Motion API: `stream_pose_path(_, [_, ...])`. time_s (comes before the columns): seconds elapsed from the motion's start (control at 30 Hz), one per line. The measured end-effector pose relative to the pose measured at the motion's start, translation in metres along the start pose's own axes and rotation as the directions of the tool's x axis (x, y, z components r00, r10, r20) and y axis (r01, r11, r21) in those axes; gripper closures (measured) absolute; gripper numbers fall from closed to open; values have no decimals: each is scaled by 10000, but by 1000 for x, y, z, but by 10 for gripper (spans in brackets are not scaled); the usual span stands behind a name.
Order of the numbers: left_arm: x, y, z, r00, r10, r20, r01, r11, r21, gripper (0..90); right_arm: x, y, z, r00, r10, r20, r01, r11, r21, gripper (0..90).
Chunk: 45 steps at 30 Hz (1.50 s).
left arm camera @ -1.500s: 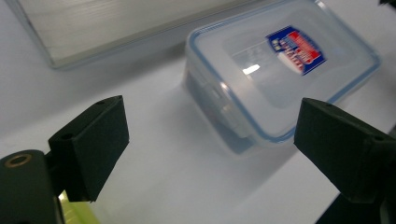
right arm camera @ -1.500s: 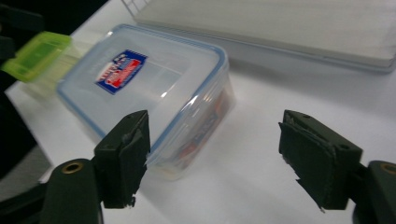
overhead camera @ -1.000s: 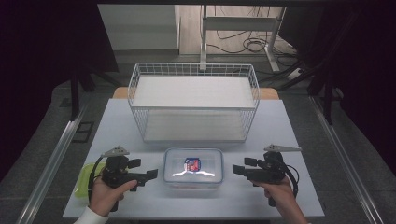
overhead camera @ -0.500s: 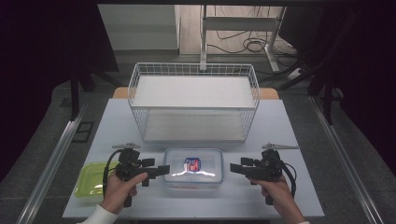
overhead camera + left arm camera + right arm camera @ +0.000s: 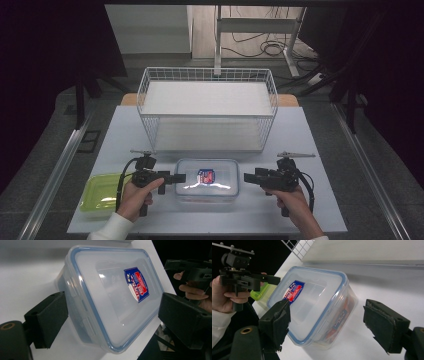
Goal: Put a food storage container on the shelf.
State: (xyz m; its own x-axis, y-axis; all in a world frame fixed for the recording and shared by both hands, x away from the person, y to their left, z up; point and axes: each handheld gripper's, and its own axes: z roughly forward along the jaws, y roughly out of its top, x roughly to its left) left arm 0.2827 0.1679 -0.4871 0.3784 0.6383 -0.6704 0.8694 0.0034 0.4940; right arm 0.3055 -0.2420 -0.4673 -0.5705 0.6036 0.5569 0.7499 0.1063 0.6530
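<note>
**Two claws wide open at the ends of a clear box**

Two claws flank one clear box (image 5: 207, 180) on the bench (image 5: 320, 135), one at each short end. The left claw (image 5: 179, 177) has its jaws spread wide and holds nothing; its tip stands at the box's left end, and whether it touches the wall cannot be told from above. In the left gripper view the box (image 5: 110, 297) lies between and just beyond the two black jaws, its blue-rimmed lid shut, a red and blue label (image 5: 137, 284) on the lid's far part. Past the box that view shows the other hand (image 5: 193, 288) with its gripper.

The right claw (image 5: 248, 178) is likewise wide and empty, a small gap off the box's right end. In the right gripper view the box (image 5: 312, 305) sits ahead between the jaws, nearer the left jaw, with a printed packet showing through its side wall. Beyond it the left hand (image 5: 222, 293) grips its tool, and a green lid (image 5: 263, 295) lies behind that.

Seen from above, the green lid (image 5: 102, 192) rests flat on the bench, just outside the left hand (image 5: 137, 195). The right hand (image 5: 295, 202) is on the box's opposite side. Beyond both claws, past the box, stands a white wire basket (image 5: 207, 107), well apart from the claws.
</note>
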Motion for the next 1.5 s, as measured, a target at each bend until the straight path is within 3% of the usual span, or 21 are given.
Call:
stream_pose_path(0.2, [6,3,7,9998,-171,39,169,9992,362,79,-2,1,5,10000,82,-32,-81,9999,146,216])
stream_pose_path(0.3, [12,2,9,9985,-488,265,475,9977,475,77,-4,0,8,9998,172,-76,-170,9996,208,215])
stream_pose_path(0.5, [19,0,15,9965,-741,381,712,9948,724,73,-8,-1,14,9981,517,-323,-508,9983,285,207])
stream_pose_path(1.03, [21,-2,24,9962,-697,527,635,9916,1123,97,-17,-8,37,9830,1597,-911,-1537,9857,690,171])
stream_pose_path(1.3, [21,-3,27,9954,-702,651,618,9904,1233,123,-17,-12,48,9786,1789,-1015,-1692,9808,975,170])
stream_pose_path(1.5, [20,-4,25,9968,-670,446,614,9913,1161,176,-17,-14,53,9733,1973,-1176,-1842,9763,1132,190])
